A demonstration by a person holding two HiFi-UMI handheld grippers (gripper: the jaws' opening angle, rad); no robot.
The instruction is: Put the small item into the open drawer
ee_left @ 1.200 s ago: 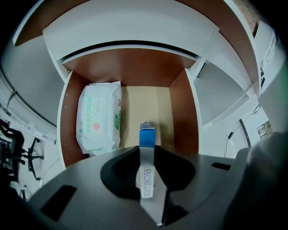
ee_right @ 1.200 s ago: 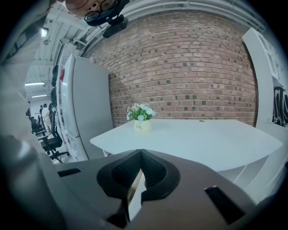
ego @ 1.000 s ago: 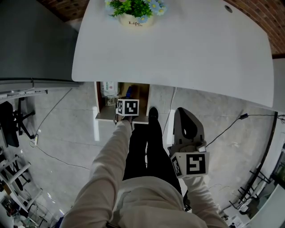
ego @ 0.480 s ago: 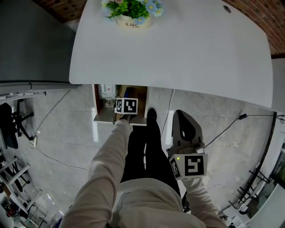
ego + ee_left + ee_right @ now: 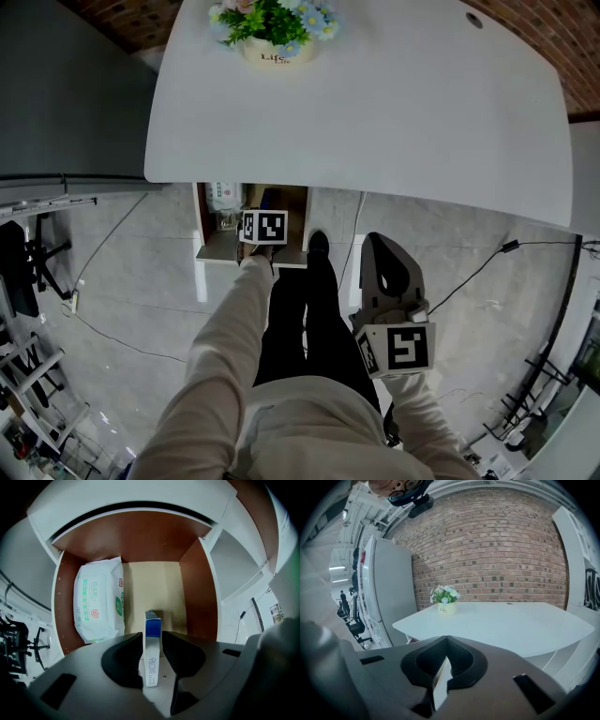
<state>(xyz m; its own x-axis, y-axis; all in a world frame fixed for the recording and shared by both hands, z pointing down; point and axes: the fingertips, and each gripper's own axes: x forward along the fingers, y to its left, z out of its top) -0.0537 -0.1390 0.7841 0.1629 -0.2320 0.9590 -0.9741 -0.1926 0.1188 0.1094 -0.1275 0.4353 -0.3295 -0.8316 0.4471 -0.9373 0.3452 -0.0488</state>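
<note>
A small blue and white box [image 5: 153, 620] stands on edge on the floor of the open wooden drawer [image 5: 161, 581], under the white table. My left gripper [image 5: 152, 634] points steeply down into the drawer [image 5: 217, 246], and the box is between its jaws. The jaws have just been opening; they stand open with thin gaps beside the box. From the head view the left gripper [image 5: 262, 234] shows mainly as its marker cube over the drawer front. My right gripper [image 5: 380, 246] hangs apart at the right, above the floor. Its jaws [image 5: 446, 639] are shut and hold nothing.
A pack of wet wipes [image 5: 97, 599] fills the drawer's left half. The white table [image 5: 375, 103] overhangs the drawer and carries a flower pot [image 5: 277, 33]. The person's dark legs [image 5: 300, 309] stand between the grippers. A cable [image 5: 478, 267] runs over the tiled floor.
</note>
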